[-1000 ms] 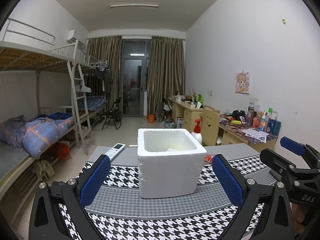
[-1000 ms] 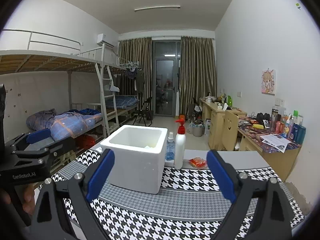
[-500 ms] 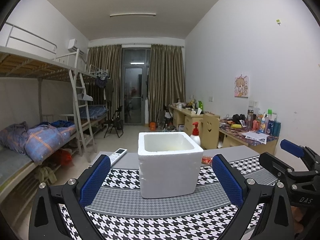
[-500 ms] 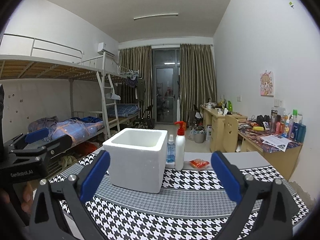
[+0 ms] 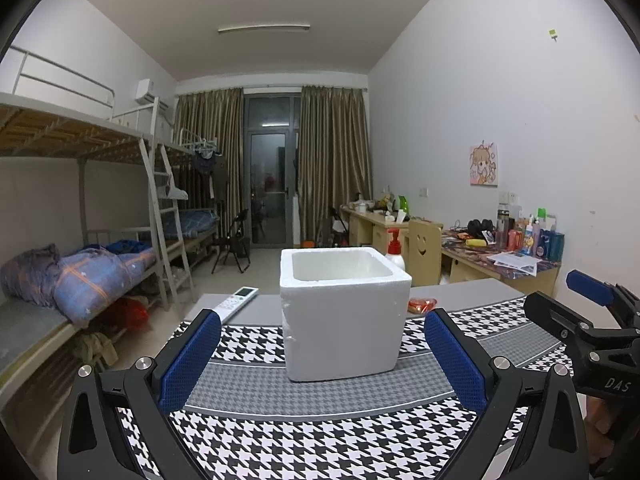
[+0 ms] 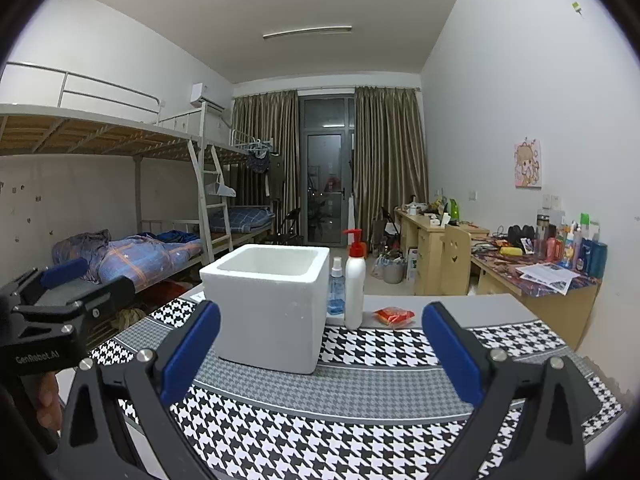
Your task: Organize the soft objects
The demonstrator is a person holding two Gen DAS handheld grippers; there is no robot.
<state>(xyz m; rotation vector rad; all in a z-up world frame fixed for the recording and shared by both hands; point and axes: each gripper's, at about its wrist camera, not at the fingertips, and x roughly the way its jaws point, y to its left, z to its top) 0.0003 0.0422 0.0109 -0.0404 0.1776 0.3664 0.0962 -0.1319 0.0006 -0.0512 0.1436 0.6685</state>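
Showing both tongs empty and spread wide: left tongs [image 5: 322,356] face the white foam box [image 5: 344,312] at frame centre on the counter [image 5: 320,392]; right tongs [image 6: 320,354] see it left of centre.

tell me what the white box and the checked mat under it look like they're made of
White box: looks like expanded polystyrene foam, matte; thick walls, a grainy surface and crumbly, chipped edges point to that.
Checked mat: probably woven or printed fabric, matte; a black-and-white houndstooth pattern with finer grey bands, lying flat with no shine. Cloth or soft vinyl cannot be told apart.
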